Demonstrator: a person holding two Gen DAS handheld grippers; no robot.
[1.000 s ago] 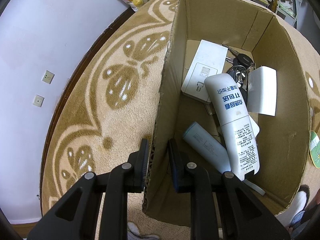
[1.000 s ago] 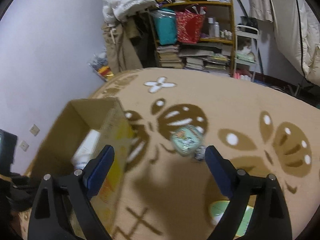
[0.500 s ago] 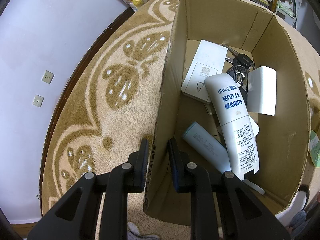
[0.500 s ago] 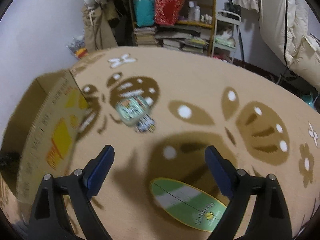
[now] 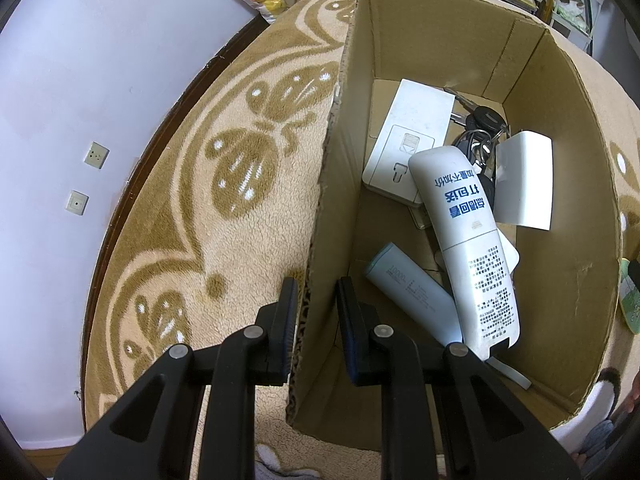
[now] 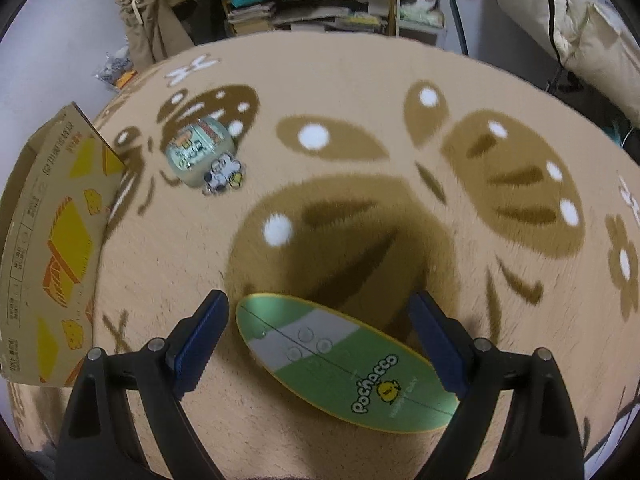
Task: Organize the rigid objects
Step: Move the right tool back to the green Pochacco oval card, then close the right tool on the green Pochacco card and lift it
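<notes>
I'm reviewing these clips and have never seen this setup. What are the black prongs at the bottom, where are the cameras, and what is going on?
A person holds a two-finger gripper in each hand, with a fisheye camera on each looking along the fingers. In the left view, the left gripper straddles a wall of the cardboard box, which holds a white tube, a power bank, a white plate and keys. In the right view, the right gripper, open, hangs over a green oval case on the carpet. A small round trinket lies farther off.
</notes>
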